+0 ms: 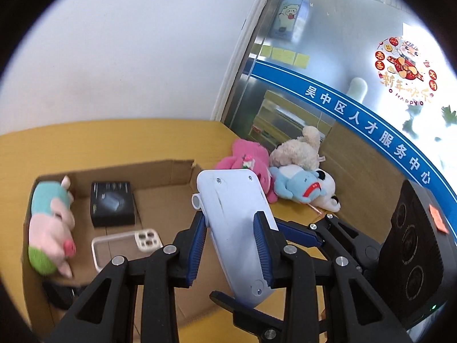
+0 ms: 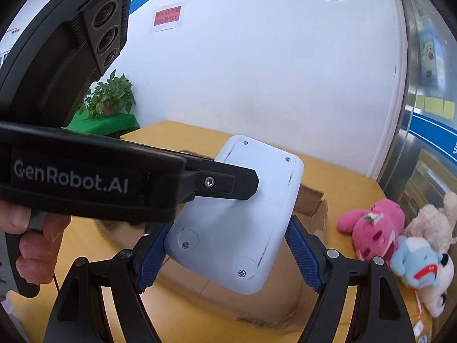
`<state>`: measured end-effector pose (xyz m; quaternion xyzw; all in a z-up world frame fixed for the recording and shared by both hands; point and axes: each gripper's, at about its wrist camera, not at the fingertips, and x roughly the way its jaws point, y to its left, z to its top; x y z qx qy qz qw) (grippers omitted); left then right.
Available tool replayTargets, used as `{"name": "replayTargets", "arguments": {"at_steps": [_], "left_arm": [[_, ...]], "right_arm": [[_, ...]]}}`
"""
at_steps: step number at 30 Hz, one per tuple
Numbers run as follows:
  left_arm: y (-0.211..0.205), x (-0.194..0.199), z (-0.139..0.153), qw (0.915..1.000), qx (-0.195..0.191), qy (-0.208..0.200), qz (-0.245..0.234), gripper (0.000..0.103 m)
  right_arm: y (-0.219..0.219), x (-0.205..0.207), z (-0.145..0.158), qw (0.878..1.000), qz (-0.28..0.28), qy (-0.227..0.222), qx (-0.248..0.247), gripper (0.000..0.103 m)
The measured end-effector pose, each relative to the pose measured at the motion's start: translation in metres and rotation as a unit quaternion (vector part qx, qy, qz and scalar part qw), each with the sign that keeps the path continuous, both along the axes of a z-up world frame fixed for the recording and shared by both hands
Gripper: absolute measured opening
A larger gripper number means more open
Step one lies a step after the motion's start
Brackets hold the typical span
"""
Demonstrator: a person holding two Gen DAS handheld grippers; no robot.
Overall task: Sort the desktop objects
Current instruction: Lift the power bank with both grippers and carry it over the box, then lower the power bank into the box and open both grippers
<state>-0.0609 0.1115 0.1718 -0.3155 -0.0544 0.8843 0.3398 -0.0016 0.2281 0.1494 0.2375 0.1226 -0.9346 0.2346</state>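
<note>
A flat white plastic device (image 1: 228, 194) hangs in the air above the cardboard box (image 1: 160, 168), held by both grippers. My left gripper (image 1: 230, 220) is shut on it, blue pads pressing its two thin faces. In the right wrist view the same white device (image 2: 242, 214) lies across my right gripper (image 2: 230, 223), whose pads press its two long edges. The left gripper's black finger (image 2: 222, 184) reaches in from the left over the device's face. The right gripper's body (image 1: 411, 237) shows at the right of the left wrist view.
The box holds a pink and teal plush pig (image 1: 51, 228), a black carton (image 1: 112, 203) and a beige phone case (image 1: 125, 243). Pink, cream and blue plush toys (image 2: 400, 243) lie piled on the yellow table (image 1: 85, 137) by the glass wall. A hand (image 2: 37, 245) grips the left handle.
</note>
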Motion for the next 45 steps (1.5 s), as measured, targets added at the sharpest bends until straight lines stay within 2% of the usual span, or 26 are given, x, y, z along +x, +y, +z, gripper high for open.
{"name": "replayTargets", "arguments": {"at_steps": [2,3,5,10,16,20,23,27,29,32,34,37,38,40,42,43,44,45], "left_arm": [[0.003,-0.024,0.002,1.0000,0.000,-0.003,0.000,0.031],[0.006,-0.036,0.003,1.0000,-0.006,-0.003,0.001,0.031],[0.011,-0.062,0.000,0.9998,-0.012,-0.010,0.009,0.031],[0.024,-0.132,-0.024,0.9979,-0.003,-0.065,0.008,0.030],[0.048,-0.204,-0.083,0.9905,-0.028,-0.134,0.011,0.030],[0.060,-0.231,-0.131,0.9803,-0.040,-0.192,0.020,0.030],[0.062,-0.241,-0.161,0.9723,-0.039,-0.230,0.022,0.030],[0.066,-0.247,-0.187,0.9613,-0.049,-0.269,0.032,0.030],[0.063,-0.249,-0.195,0.9566,-0.037,-0.287,0.038,0.031],[0.062,-0.252,-0.198,0.9536,-0.043,-0.295,0.040,0.037],[0.062,-0.251,-0.198,0.9521,-0.047,-0.299,0.043,0.036],[0.056,-0.243,-0.183,0.9588,-0.049,-0.274,0.058,0.036],[0.051,-0.237,-0.171,0.9649,-0.058,-0.245,0.073,0.036],[0.034,-0.208,-0.134,0.9784,-0.078,-0.157,0.110,0.041],[0.009,-0.168,-0.096,0.9847,-0.070,-0.069,0.144,0.065],[-0.001,-0.149,-0.080,0.9840,-0.069,-0.028,0.162,0.070],[-0.014,-0.121,-0.061,0.9800,-0.072,0.023,0.184,0.079],[-0.024,-0.098,-0.049,0.9747,-0.076,0.060,0.201,0.082]], "right_arm": [[0.007,-0.037,0.005,1.000,0.006,-0.013,-0.005,0.078],[0.007,-0.037,0.008,1.000,0.008,-0.018,-0.001,0.078],[0.005,-0.063,0.007,0.999,0.009,-0.033,0.009,0.077],[0.012,-0.141,-0.007,0.996,0.018,-0.083,0.012,0.077],[0.023,-0.230,-0.057,0.985,0.016,-0.172,0.031,0.077],[0.029,-0.279,-0.107,0.968,0.013,-0.249,0.038,0.077],[0.033,-0.303,-0.138,0.950,-0.001,-0.308,0.041,0.076],[0.019,-0.297,-0.163,0.932,-0.018,-0.355,0.065,0.076],[0.016,-0.302,-0.174,0.923,-0.024,-0.377,0.073,0.075],[0.014,-0.307,-0.177,0.920,-0.042,-0.381,0.077,0.074],[0.015,-0.308,-0.176,0.921,-0.051,-0.378,0.074,0.073],[0.016,-0.299,-0.171,0.927,-0.052,-0.363,0.079,0.076],[0.018,-0.294,-0.166,0.931,-0.051,-0.355,0.073,0.077],[0.023,-0.276,-0.145,0.941,-0.065,-0.329,0.048,0.084],[0.025,-0.247,-0.116,0.958,-0.060,-0.275,0.051,0.101],[0.027,-0.227,-0.100,0.967,-0.061,-0.239,0.057,0.103],[0.031,-0.216,-0.090,0.973,-0.063,-0.214,0.059,0.103],[0.034,-0.199,-0.077,0.978,-0.066,-0.187,0.056,0.103]]}}
